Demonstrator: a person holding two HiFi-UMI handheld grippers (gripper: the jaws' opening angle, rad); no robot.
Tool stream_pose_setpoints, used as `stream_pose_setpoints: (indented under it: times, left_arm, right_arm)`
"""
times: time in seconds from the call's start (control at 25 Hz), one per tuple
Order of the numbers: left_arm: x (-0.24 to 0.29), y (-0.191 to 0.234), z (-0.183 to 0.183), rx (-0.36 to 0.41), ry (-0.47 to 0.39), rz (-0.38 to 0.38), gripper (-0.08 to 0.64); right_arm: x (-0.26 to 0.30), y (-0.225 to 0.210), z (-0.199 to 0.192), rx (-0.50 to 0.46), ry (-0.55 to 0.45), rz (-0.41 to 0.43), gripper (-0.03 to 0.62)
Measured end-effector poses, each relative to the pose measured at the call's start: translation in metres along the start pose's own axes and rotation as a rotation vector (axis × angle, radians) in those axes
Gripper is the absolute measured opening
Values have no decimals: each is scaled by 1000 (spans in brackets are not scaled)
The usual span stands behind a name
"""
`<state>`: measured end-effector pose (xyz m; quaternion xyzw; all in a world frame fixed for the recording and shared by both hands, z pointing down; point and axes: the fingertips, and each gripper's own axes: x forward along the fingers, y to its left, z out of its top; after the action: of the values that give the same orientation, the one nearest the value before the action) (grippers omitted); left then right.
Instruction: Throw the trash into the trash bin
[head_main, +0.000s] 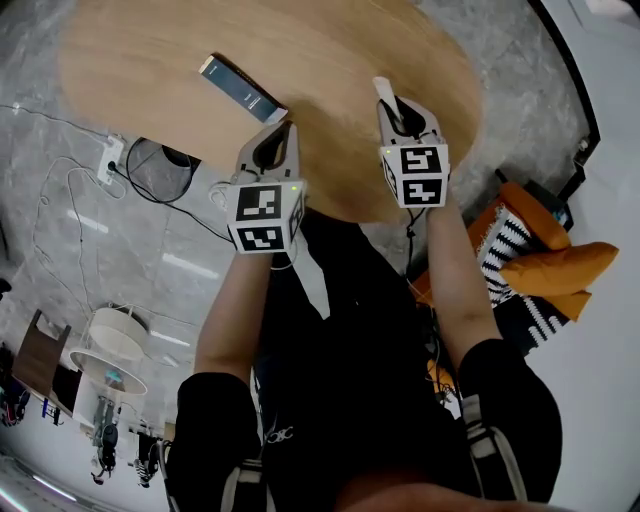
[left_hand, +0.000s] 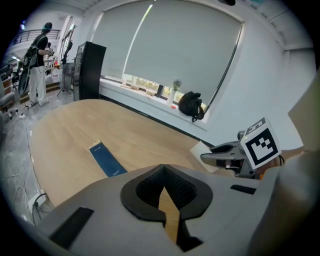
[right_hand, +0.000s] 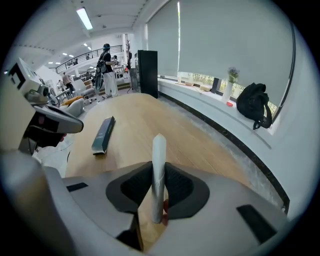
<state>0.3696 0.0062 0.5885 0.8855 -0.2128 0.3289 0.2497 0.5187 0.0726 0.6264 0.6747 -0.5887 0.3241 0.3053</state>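
Rounded light-wood table (head_main: 330, 60), one long dark-blue box (head_main: 243, 88) flat on its top.

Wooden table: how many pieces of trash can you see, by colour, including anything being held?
Dark blue packet: 1
White paper strip, held in the right hand-held gripper: 1
Total: 2

Black backpack (right_hand: 255, 106) rests on the white windowsill (right_hand: 190, 92)
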Motion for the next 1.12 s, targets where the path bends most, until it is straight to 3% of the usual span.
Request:
stream_pose_setpoints:
  times: [0.36,0.52,0.64,1.12]
  left_arm:
    - [-42,18,30,-24,-62,21,12]
    - [-71,47,22,-67,-83,54,11]
    - [-97,81,8,-109,-97,97,12]
    - [-208,261,-69,-282,-153,277,11]
  right_arm:
    - [-48,29,66,99,-119,-15,77]
    - [-58,68,93,164,-166,37,78]
    - [-58,107,109,175,-184,80,78]
    - [-7,323,152,6,-148,269,80]
